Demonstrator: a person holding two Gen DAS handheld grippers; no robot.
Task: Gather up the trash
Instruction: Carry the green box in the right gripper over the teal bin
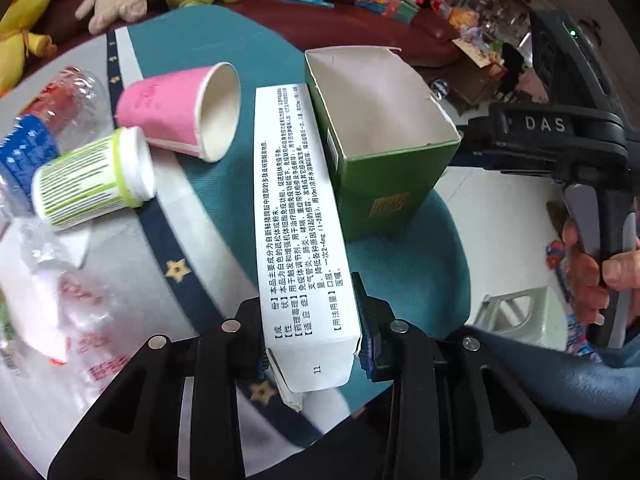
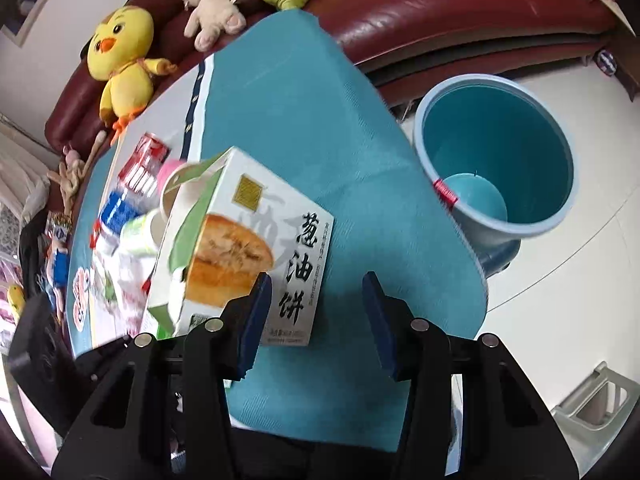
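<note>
My left gripper (image 1: pixel 312 320) is shut on a long white medicine box (image 1: pixel 298 216) printed with black text, held above the teal tablecloth (image 1: pixel 248 60). Beside it stands an open green food box (image 1: pixel 380 132), seen from its pancake-printed side in the right wrist view (image 2: pixel 240 248). My right gripper (image 2: pixel 316 316) is open and empty just right of that box, its left pad (image 2: pixel 254 320) close to the box's front. A blue trash bin (image 2: pixel 500 160) stands on the floor past the table's right edge.
A pink paper cup (image 1: pixel 180 114), a green-striped white container (image 1: pixel 92 178), a crushed plastic bottle (image 1: pixel 36 136) and plastic wrappers (image 1: pixel 60 312) lie at the table's left. Plush toys (image 2: pixel 124 60) sit on the red sofa (image 2: pixel 440 12). A grey stool (image 2: pixel 596 412) stands on the floor.
</note>
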